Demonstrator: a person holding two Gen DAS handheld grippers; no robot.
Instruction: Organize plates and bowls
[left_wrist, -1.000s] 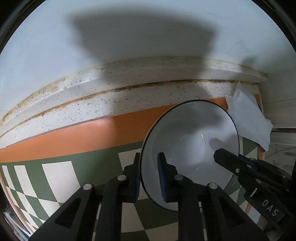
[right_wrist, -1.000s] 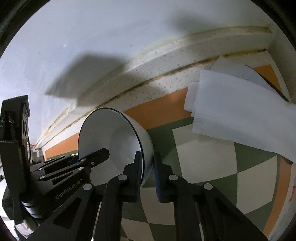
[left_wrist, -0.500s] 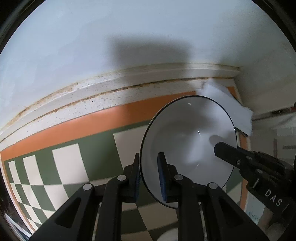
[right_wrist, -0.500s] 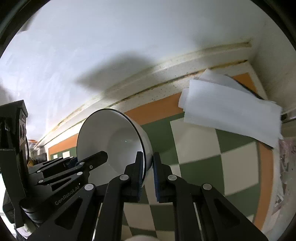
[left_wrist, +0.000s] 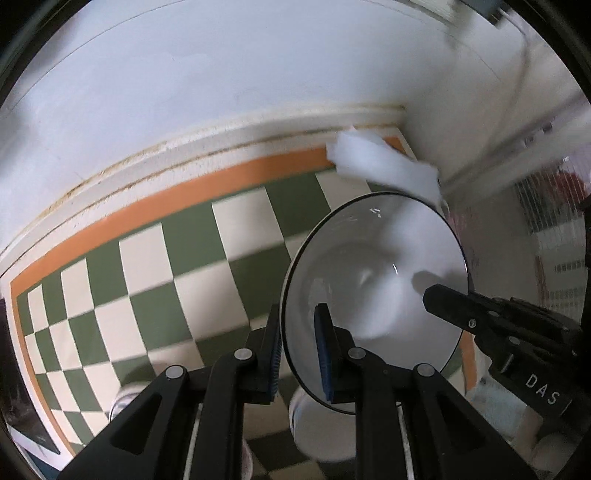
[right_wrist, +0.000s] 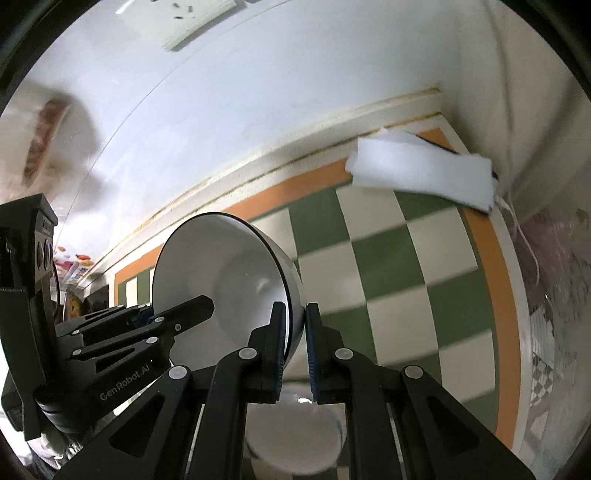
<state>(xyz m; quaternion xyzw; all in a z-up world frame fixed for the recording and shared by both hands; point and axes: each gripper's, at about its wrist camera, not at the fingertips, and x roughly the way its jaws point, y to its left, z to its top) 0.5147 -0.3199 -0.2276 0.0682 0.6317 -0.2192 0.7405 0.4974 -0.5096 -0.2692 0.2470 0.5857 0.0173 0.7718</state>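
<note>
While both grippers pinch opposite sides of the white ceramic bowl with the thin black rim (left_wrist: 373, 291), I have it tipped on edge in the air above the green-and-cream checked mat with the orange border (left_wrist: 155, 258). My left gripper (left_wrist: 297, 350) is nearly closed, one blue pad outside the bowl's wall and the other inside. My right gripper (right_wrist: 295, 345) is closed just as narrowly on the far rim, its pads straddling the wall. In the left view the right gripper's tip reaches over the rim into the bowl, so the two are holding the same piece.

Below the bowl, near the bottom of both views, I see another white round dish (right_wrist: 295, 439) on the mat; it is blurred and partly hidden by the fingers, so I cannot tell whether it is a bowl or a plate. A second pale rim shows at the lower left of the left view, equally unclear. A folded white cloth or paper (right_wrist: 421, 177) lies in the far corner of the mat by the wall.

My judgement is that the task is partway through: this bowl is lifted and not yet set down, and nesting it onto the dish beneath looks like the step in hand. How many other pieces remain I cannot see.
</note>
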